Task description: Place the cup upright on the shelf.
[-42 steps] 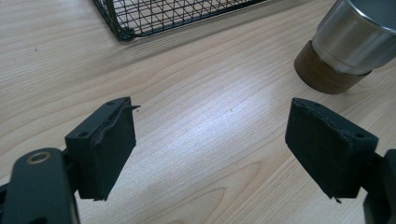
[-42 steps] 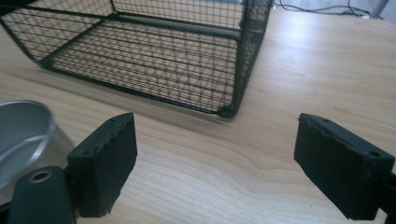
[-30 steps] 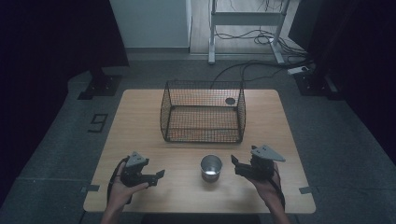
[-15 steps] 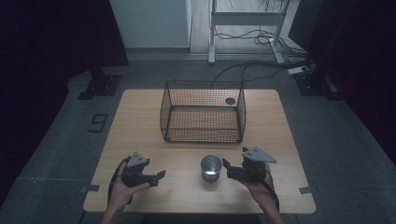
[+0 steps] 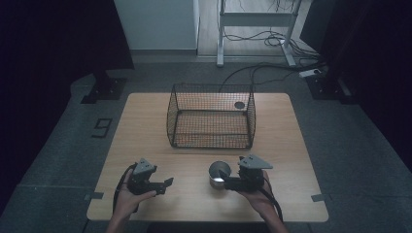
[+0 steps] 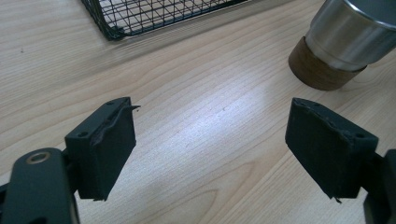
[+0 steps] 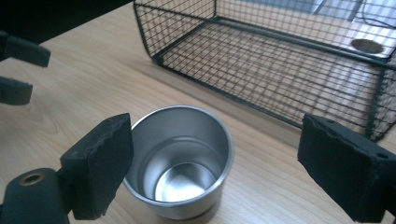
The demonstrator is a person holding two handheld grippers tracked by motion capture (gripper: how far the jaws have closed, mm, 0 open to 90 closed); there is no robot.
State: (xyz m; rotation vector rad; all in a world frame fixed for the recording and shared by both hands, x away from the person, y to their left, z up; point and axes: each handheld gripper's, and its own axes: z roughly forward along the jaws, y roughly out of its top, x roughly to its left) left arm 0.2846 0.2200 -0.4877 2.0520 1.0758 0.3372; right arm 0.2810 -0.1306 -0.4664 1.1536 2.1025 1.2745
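Right gripper (image 5: pixel 224 183) at the steel cup (image 5: pixel 219 174), jaws apart and gripping nothing.

The cup stands upright on the table (image 5: pixel 145 121), near the front edge and just in front of the wire basket (image 5: pixel 211 116). In the right gripper view the jaws have just been opening and now stand wide, one pad close beside the cup's rim and the other well clear; whether that near pad touches the rim is hard to tell. The left gripper (image 5: pixel 164 183) hangs over bare wood to the left, jaws spread wide with nothing between them. Open tabletop lies between the grippers and along both sides of the basket.
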